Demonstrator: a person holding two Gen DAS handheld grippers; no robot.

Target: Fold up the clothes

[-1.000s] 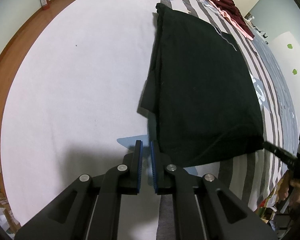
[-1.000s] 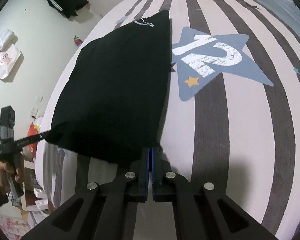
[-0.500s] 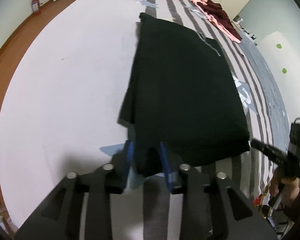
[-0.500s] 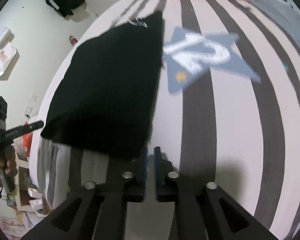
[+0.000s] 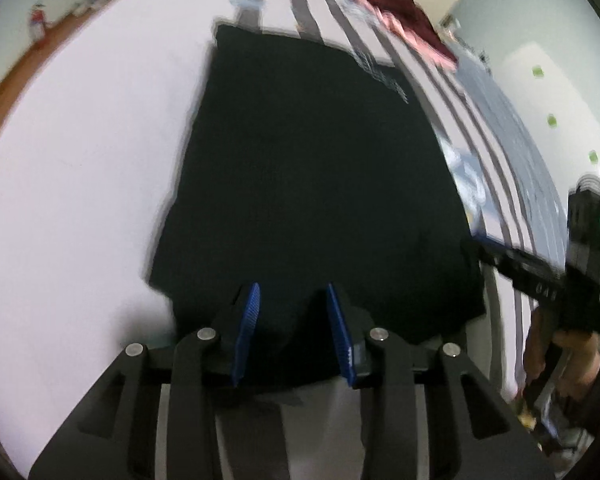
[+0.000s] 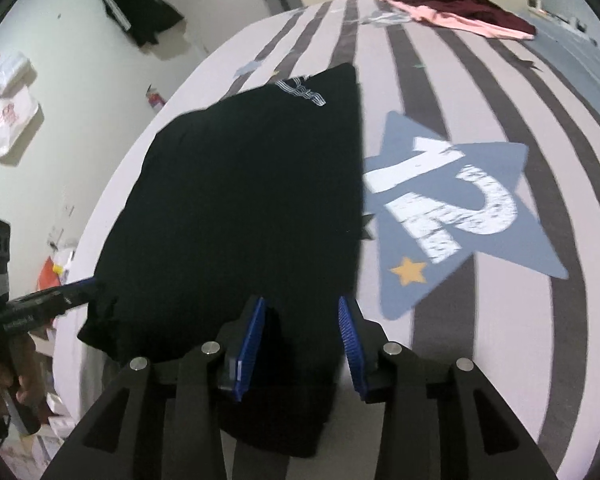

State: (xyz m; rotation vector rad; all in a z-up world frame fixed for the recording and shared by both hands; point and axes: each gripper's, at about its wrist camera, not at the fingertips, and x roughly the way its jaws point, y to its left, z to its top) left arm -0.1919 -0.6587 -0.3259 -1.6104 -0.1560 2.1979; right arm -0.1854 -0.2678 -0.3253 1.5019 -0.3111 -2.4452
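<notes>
A black folded garment point(image 5: 312, 168) lies flat on the striped bed point(image 6: 480, 92). My left gripper point(image 5: 294, 320) stands open over the garment's near left edge, with the cloth between its blue pads point(image 5: 247, 332) and not pinched. My right gripper point(image 6: 300, 336) is over the near right corner of the garment point(image 6: 240, 200); its jaws are opening and the dark cloth lies loose between them. Each view catches the other gripper at the garment's far corner: the right gripper point(image 5: 500, 252) in the left wrist view, the left gripper point(image 6: 52, 300) in the right wrist view.
A pink and maroon pile of clothes point(image 6: 460, 12) lies at the far end of the bed. A blue star print with "12" point(image 6: 452, 208) sits right of the garment. White sheet point(image 5: 92, 160) spreads to its left. A person's hand point(image 5: 568, 352) holds the right gripper.
Both grippers were shut just short of the garment's near edge. They have opened and moved forward, so the edge now lies between the pads of each.
</notes>
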